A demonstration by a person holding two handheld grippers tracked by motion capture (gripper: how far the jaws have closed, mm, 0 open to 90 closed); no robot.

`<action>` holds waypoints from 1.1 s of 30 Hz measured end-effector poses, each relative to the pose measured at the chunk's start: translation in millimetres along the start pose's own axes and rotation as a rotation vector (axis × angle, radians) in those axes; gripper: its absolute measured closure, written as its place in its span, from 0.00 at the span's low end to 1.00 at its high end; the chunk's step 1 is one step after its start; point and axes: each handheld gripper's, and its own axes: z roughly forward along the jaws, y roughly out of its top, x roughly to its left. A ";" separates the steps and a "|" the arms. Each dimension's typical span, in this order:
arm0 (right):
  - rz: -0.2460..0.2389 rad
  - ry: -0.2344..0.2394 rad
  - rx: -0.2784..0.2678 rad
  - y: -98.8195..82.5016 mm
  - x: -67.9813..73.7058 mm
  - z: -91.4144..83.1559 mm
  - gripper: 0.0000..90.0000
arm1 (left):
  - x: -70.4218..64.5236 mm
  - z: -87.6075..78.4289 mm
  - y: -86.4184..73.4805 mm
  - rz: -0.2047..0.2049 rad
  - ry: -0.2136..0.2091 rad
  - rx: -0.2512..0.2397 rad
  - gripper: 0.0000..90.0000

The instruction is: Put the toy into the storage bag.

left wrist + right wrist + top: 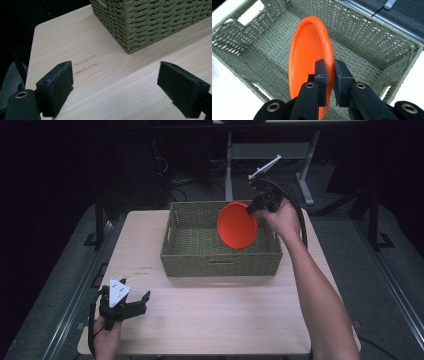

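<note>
Right gripper (330, 75) fingers clamp an orange plate (237, 225) on edge over the woven basket (220, 262); left gripper (115, 87) fingers wide open, holding nothing

Our left gripper (131, 306), near the basket (175, 257): black body, grey three-cornered plate, brass screws. Our right gripper (251, 210), over it: same build, thick black cable. Forearms bare.

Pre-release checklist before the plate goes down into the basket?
1. Grip: right gripper shut on the orange plate rim: ok.
2. Plate over the basket opening: ok.
3. Basket floor under the plate free of other items: ok.
4. Plate orientation: on edge, tilted, not flat: not ok for a flat drop.
5. Left gripper open, over the table, apart from the basket: ok.
6. Plate touching the basket floor: cannot tell.
</note>
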 end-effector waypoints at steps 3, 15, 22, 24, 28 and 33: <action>0.000 -0.004 0.007 -0.4 -0.7 5.1 0.91 | 0.2 -0.1 -0.1 0.002 0.001 0.000 0.14; 0.037 -0.006 0.030 -7.3 -6.5 31.2 0.91 | -0.9 -0.4 0.4 0.007 -0.001 0.005 0.14; 0.032 -0.013 0.059 -10.3 -7.5 46.4 0.91 | -0.3 -0.4 0.2 0.006 0.000 0.005 0.14; 0.034 -0.014 0.068 -10.8 -6.7 49.6 0.91 | -0.5 -0.5 0.3 0.006 0.000 0.006 0.14; 0.033 -0.009 0.075 -11.9 -5.5 55.2 0.91 | -0.6 -0.6 0.2 0.003 0.000 0.003 0.14; 0.032 -0.008 0.092 -13.9 -4.2 63.0 0.91 | -0.6 -0.6 0.3 0.003 0.000 0.004 0.14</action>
